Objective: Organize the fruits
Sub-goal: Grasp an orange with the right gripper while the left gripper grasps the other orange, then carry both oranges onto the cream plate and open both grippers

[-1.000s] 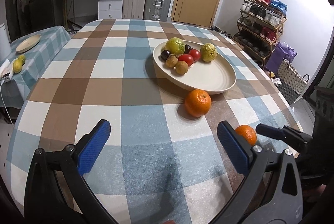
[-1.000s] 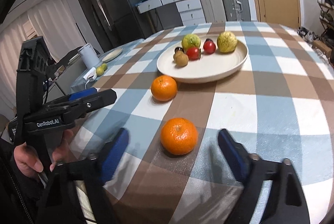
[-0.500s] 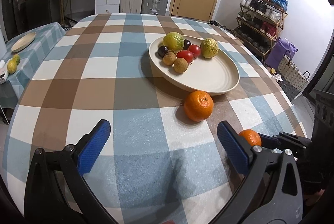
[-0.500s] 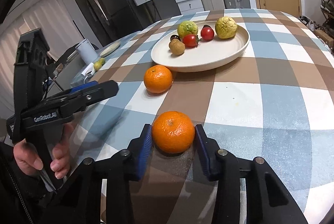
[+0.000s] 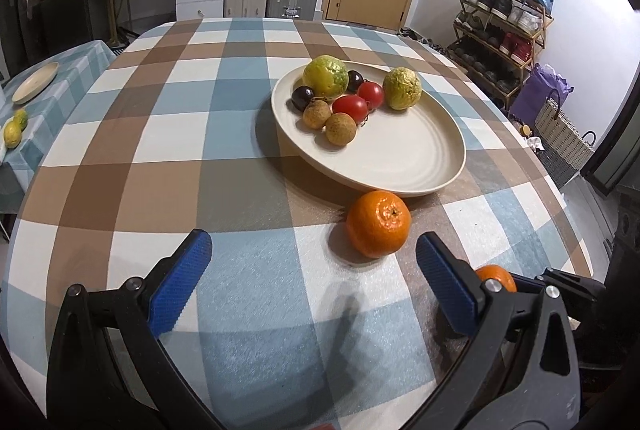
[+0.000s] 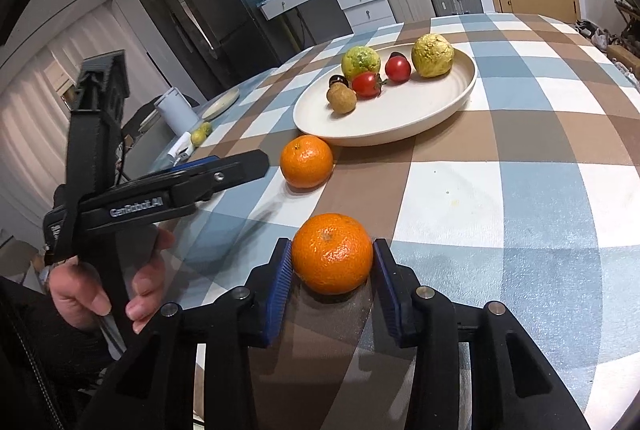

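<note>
Right wrist view: right tool just closed, clamping orange; left tool wide, empty.

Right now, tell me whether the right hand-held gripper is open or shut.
Shut on the near round orange mandarin: the right hand-held gripper has both blue pads against the fruit's sides, which still sits on the checked tablecloth.
</note>
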Action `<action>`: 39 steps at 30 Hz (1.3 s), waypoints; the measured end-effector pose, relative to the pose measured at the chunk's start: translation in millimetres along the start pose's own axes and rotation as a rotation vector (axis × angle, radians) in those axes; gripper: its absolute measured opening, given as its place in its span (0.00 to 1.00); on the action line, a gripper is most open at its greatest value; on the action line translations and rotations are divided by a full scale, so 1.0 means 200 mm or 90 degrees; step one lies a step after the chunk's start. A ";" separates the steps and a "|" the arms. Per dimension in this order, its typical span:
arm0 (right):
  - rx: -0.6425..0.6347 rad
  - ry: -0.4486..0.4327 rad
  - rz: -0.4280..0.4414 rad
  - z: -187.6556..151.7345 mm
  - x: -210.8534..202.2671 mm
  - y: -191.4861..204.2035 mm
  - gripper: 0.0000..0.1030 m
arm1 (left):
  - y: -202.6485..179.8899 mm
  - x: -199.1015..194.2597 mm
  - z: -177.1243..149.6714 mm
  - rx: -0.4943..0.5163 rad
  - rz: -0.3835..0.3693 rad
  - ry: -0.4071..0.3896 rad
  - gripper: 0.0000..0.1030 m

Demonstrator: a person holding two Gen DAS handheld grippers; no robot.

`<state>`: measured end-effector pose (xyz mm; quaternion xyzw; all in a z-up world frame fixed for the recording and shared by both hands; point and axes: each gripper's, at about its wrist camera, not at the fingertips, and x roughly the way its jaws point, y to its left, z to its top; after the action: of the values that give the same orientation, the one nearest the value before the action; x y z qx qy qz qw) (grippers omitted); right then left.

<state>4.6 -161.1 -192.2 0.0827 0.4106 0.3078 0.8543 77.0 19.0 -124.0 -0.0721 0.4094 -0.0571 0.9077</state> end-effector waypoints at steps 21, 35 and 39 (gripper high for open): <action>0.019 -0.066 -0.010 0.07 -0.15 -0.10 0.40 | -0.13 0.20 0.09 0.034 -0.035 0.055 0.97; 0.024 -0.080 -0.025 0.15 -0.18 -0.14 0.39 | -0.16 0.19 0.08 0.069 -0.130 0.072 0.37; 0.018 -0.079 -0.026 0.17 -0.18 -0.13 0.39 | -0.16 0.16 0.07 0.078 -0.141 0.069 0.37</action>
<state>26.0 -199.0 -156.9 0.1052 0.3631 0.2787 0.8828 107.0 -16.6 -131.7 -0.0584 0.4430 -0.1854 0.8752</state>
